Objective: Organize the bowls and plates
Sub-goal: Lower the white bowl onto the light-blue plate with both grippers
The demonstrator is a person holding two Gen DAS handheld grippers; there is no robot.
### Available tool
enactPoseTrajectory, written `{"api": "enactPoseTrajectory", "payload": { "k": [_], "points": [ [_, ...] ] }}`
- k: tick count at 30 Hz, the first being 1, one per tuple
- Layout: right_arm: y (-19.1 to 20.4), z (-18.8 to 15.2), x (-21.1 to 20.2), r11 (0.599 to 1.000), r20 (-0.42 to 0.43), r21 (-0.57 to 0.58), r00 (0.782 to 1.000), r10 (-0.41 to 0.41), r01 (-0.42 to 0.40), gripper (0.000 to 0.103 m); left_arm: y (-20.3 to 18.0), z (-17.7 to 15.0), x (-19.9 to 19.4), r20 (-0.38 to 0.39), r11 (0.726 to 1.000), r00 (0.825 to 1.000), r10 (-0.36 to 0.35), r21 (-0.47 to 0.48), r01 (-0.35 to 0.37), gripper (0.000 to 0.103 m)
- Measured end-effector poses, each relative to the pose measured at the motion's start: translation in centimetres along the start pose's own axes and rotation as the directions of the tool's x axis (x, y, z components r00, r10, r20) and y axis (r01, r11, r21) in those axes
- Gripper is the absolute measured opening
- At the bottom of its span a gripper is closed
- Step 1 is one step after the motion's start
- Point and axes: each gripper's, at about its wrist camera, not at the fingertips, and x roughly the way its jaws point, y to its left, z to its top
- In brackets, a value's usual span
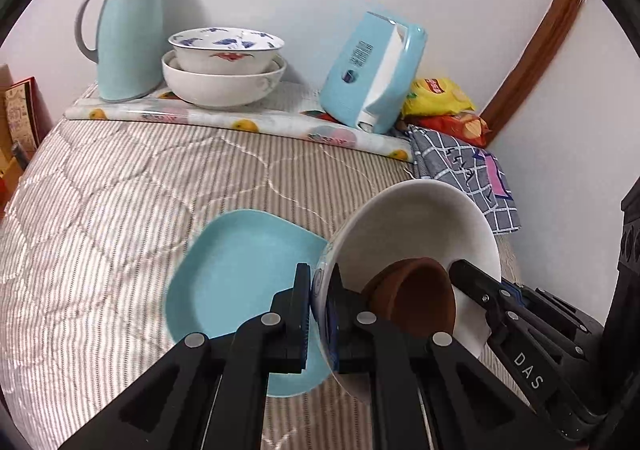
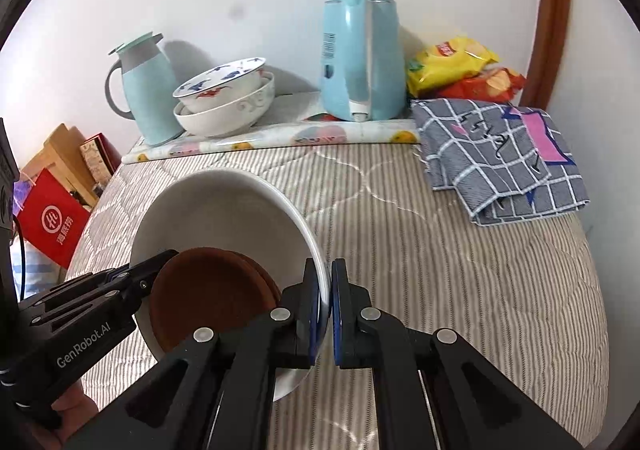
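Observation:
Both grippers hold one large white bowl [image 1: 416,221] by opposite sides of its rim, lifted above the striped quilt. My left gripper [image 1: 320,310] is shut on its left rim. My right gripper [image 2: 326,310] is shut on its right rim; the bowl also shows in the right wrist view [image 2: 224,205]. Two small brown dishes [image 1: 424,294] lie nested inside it, also seen in the right wrist view [image 2: 204,290]. A light blue square plate [image 1: 240,270] lies on the quilt below and left of the bowl. Two stacked bowls [image 1: 224,65] stand at the back on a fruit-print cloth.
A light blue thermos jug [image 1: 128,33] stands left of the stacked bowls. A blue kettle [image 2: 360,61] stands to their right, with snack bags [image 2: 460,69] beside it. A folded checked cloth [image 2: 500,157] lies at the right. A red bag [image 2: 52,217] is off the left edge.

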Motion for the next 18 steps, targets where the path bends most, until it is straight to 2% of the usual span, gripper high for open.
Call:
{"api": "enactPoseTrajectory", "payload": {
  "k": [18],
  "points": [
    [4.1,-0.1,2.4,0.999,-0.030,-0.044,0.999,0.026,-0.027,0.006,4.7,-0.6,0.2,-0.005,0.999,1.000,0.031,-0.045,-0.031,0.008]
  ]
}}
